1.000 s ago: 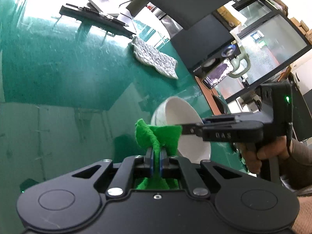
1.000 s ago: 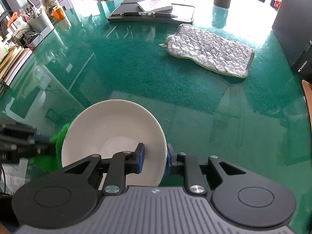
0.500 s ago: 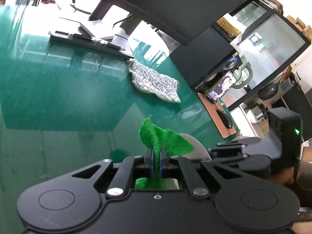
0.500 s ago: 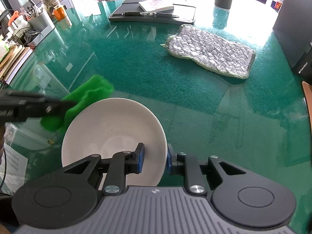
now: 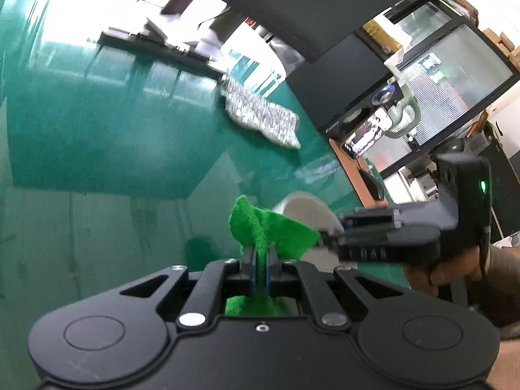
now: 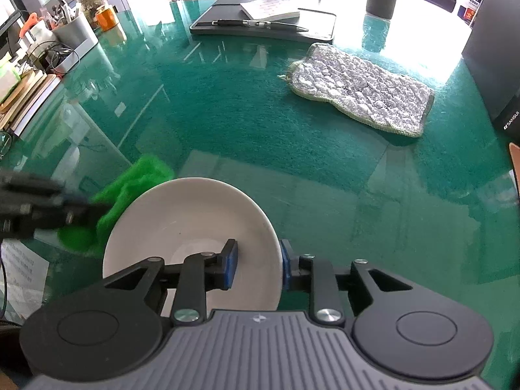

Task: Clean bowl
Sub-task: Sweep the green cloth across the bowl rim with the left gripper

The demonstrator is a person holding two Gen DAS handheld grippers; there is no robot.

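Cloth (image 5: pixel 269 230), green and bunched, is pinched tight between the pressed-together fingers of the left gripper (image 5: pixel 260 253), with a loose flap left standing ahead of them. The flap is held just beside the outer left wall of the bowl (image 6: pixel 182 227), touching it or very nearly so.

The white bowl is kept just above the green glass surface (image 6: pixel 292 178), its near rim straddled by the fingers of the right gripper (image 6: pixel 258 265): one blue pad inside, one outside. These fingers have just been opening a little with the rim between them, though the wall appears to be gripped even so; whether the bowl's base is touching the glass cannot be told.

The wipe is judged to be under way on the outside, with the inside apparently clean but for a tiny speck. For good work, the grip on the rim should be firmed before pressure is applied, and the flap should be swept round the wall, then into the hollow.

Farther off, a silvery quilted mat (image 6: pixel 360 91) is laid flat, well apart, and beyond it a dark tray with a pen (image 6: pixel 260 29).
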